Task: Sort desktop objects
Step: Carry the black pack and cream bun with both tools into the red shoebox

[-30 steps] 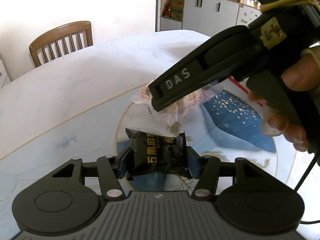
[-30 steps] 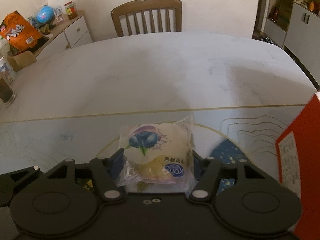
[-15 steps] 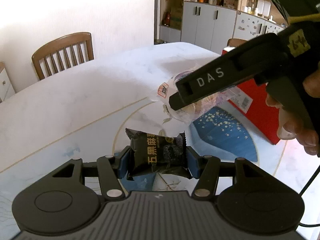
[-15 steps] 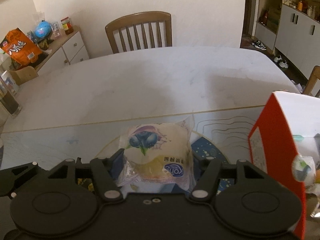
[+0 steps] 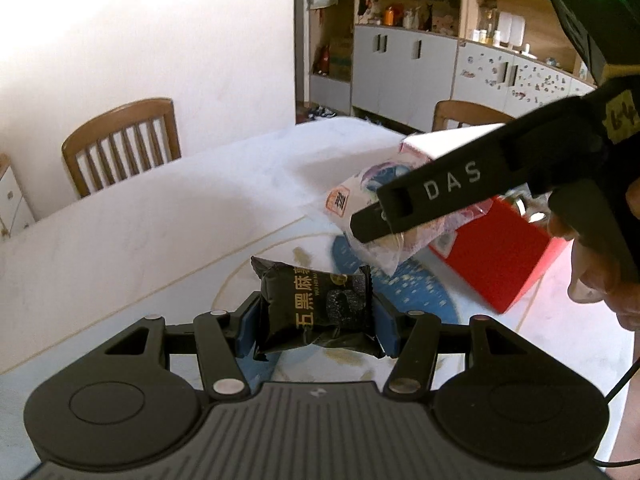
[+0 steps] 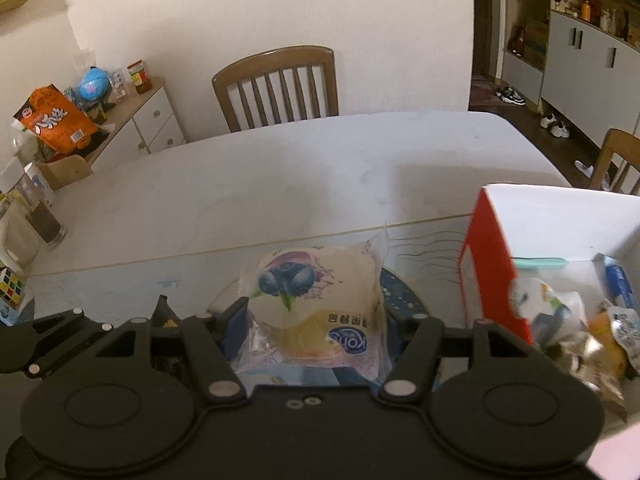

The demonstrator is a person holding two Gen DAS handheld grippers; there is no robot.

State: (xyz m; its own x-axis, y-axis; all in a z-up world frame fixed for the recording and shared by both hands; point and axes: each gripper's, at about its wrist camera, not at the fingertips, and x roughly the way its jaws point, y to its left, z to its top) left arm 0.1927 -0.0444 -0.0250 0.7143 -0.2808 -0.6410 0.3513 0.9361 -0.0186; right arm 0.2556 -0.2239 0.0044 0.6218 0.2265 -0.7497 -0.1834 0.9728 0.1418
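**Both snacks lifted, box to the right is the likely drop point**

The step in hand looks like the carry; each tool has a packet and both are clear of the bench. The left tool (image 5: 316, 320) is clamped on a small black foil snack packet with gold lettering (image 5: 316, 310), its blue pads pressing the packet's two sides, the packet held above the pale bench mat with the blue round print (image 5: 420, 296). The right tool (image 6: 310, 320) is clamped on a clear plastic packet holding a pale bun, printed with blueberries (image 6: 316, 304); in the left wrist view that same packet (image 5: 360, 200) hangs from the right tool's black finger near the open red-and-white cardboard box (image 5: 496, 268).

The box (image 6: 492, 280) stands on the bench just to the right of the blueberry packet; inside it lie several wrapped items, too blurred to name with certainty, so it seems to be the sorting bin for snacks.

The next move, as I judge it, calls for bringing the right tool over the box's open top, past its near red wall, and parting its pads only once the packet is inside the rim; the soft wrapper may snag on that wall. The left tool should wait aside, since the two tools are near each other, then follow with the black packet.
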